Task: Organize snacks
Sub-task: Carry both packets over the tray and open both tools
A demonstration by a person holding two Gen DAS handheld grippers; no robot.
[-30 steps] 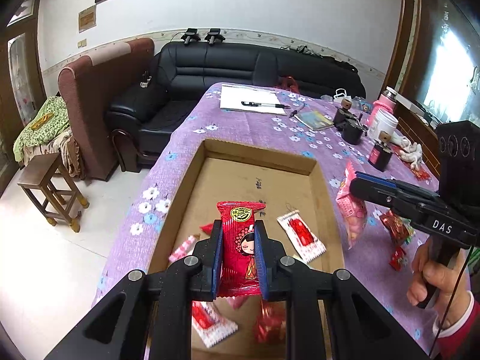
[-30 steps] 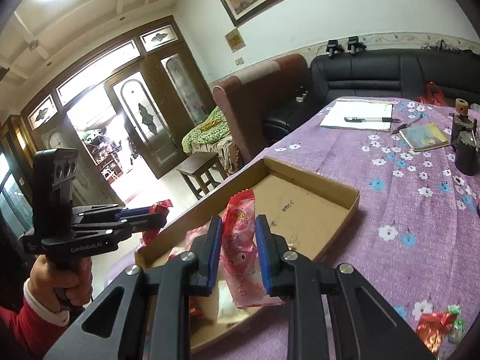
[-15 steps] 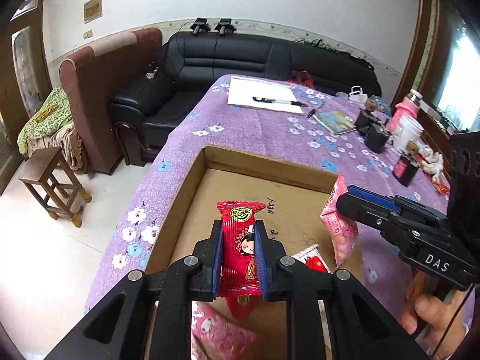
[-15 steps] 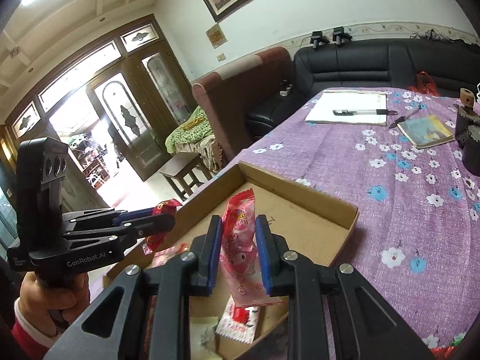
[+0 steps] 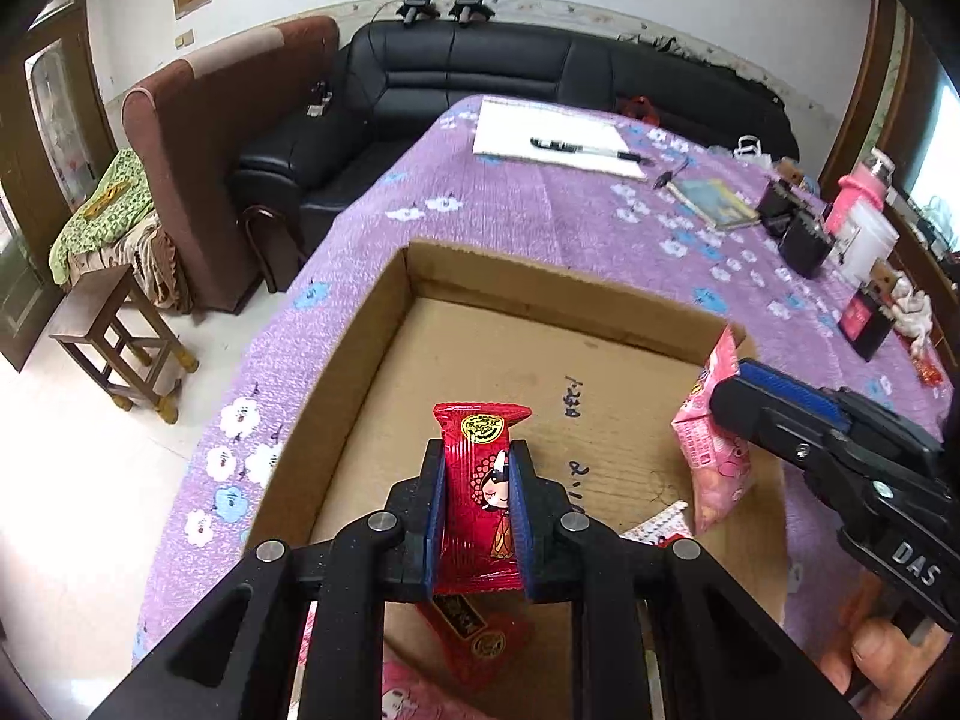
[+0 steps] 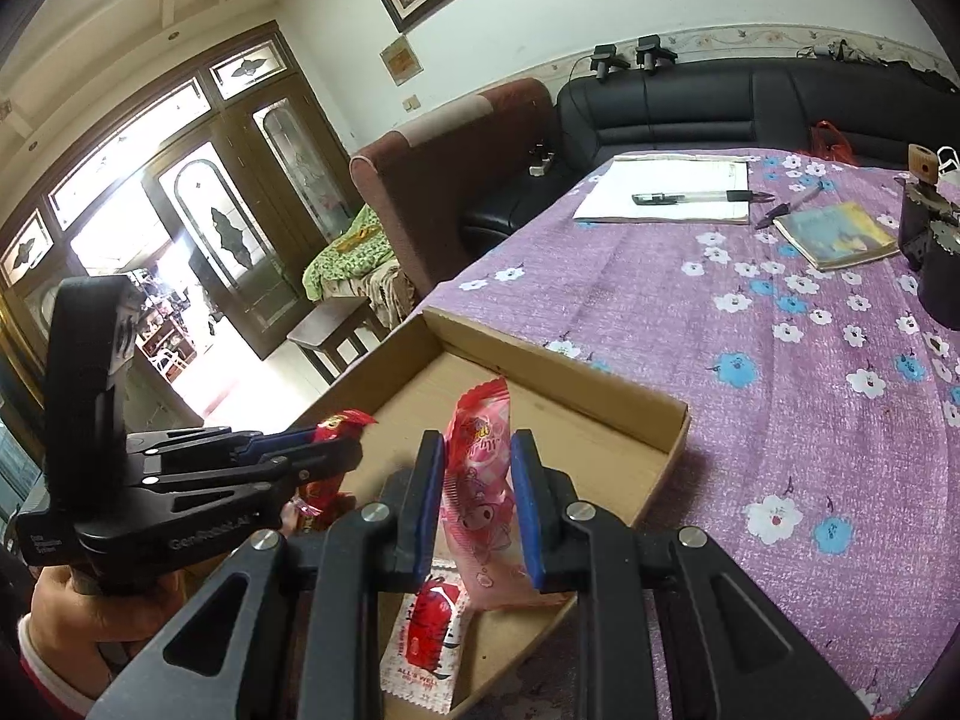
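My left gripper (image 5: pixel 478 457) is shut on a red snack packet (image 5: pixel 480 498) with a cartoon figure, held upright over the shallow cardboard box (image 5: pixel 420 276). The right gripper (image 6: pixel 478 450) is shut on a pink snack packet (image 6: pixel 483 480), also above the box (image 6: pixel 666 420). In the left wrist view the right gripper (image 5: pixel 729 387) comes in from the right with the pink packet (image 5: pixel 714 450) at the box's right wall. The right wrist view shows the left gripper (image 6: pixel 354 444) at the left with its red packet (image 6: pixel 342 420). More packets lie on the box floor: a red one (image 5: pixel 480 636) and a white and red one (image 6: pixel 429 636).
The box sits on a purple flowered tablecloth (image 5: pixel 540 210). Farther back lie a paper pad with a pen (image 5: pixel 558 141), a booklet (image 6: pixel 834 234) and dark jars (image 5: pixel 801 234). A pink bottle (image 5: pixel 858 195) stands at the right. A wooden stool (image 5: pixel 114 336) and sofas stand beyond the table's left edge.
Both grippers have moved forward and down over the box, each keeping its packet. The right gripper's pink packet has come from beside the box's right wall to over it.
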